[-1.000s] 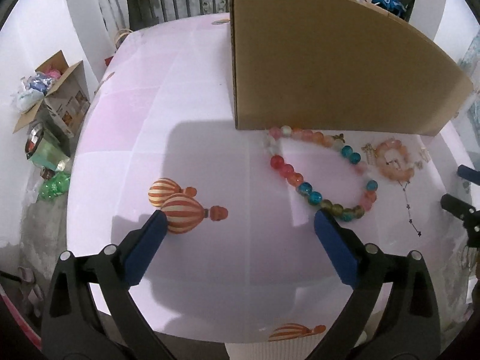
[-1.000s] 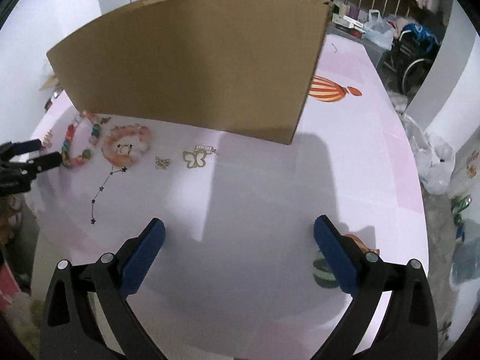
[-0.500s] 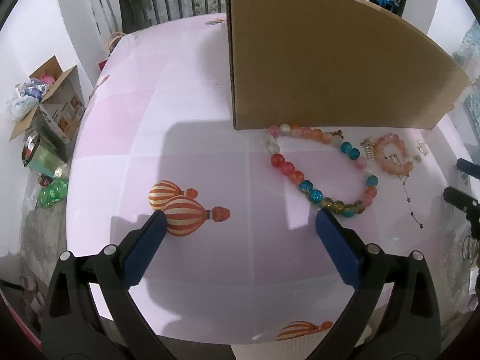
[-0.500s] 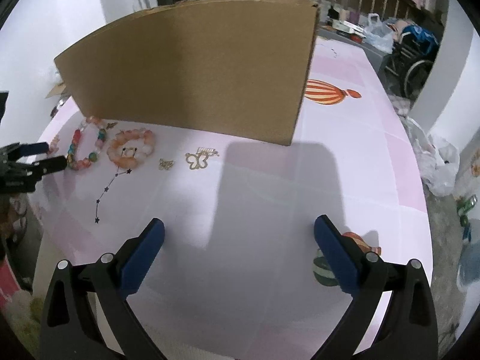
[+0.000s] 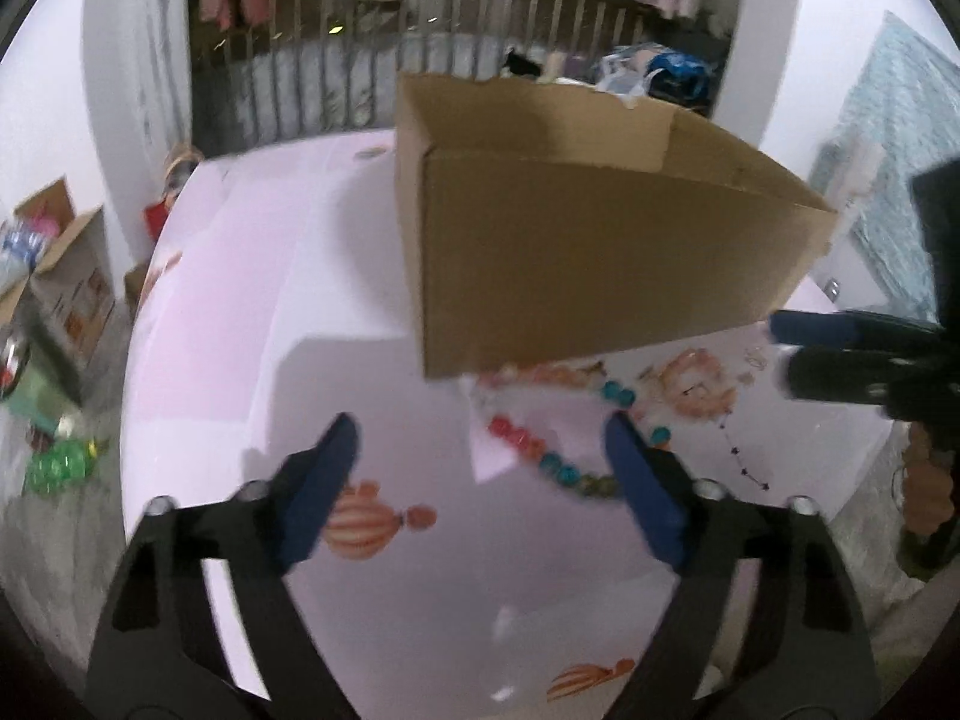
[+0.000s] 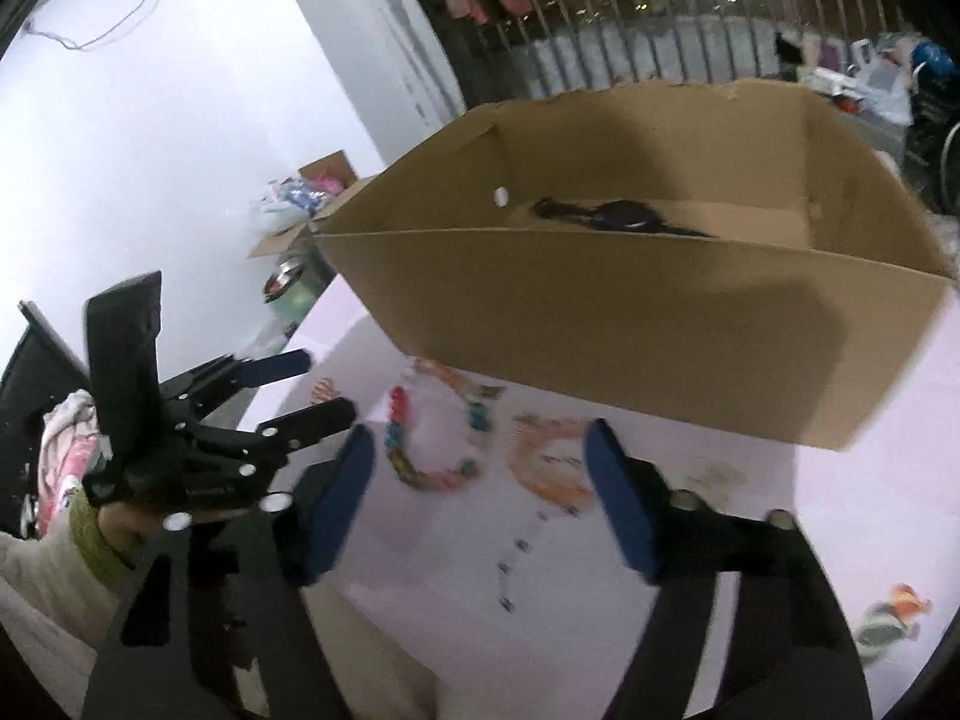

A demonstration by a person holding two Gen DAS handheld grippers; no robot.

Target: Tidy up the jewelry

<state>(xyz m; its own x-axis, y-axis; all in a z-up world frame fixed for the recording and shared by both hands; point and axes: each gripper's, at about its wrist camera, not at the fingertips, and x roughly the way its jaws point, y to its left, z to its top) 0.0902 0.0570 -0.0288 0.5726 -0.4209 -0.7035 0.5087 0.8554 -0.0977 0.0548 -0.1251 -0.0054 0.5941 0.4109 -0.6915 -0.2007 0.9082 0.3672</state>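
Both grippers are rising and tilting: a second ago they were looking down across the pink bench, and now the right wrist view is peering over the rim of the cardboard box, showing something dark lying inside. The left gripper and right gripper are each holding their fingers wide apart, gripping nothing. The multicoloured bead necklace, the pink bead bracelet and the thin star chain are lying on the bench just in front of the box, untouched. Sorting is probably just beginning, with the first pick still ahead.
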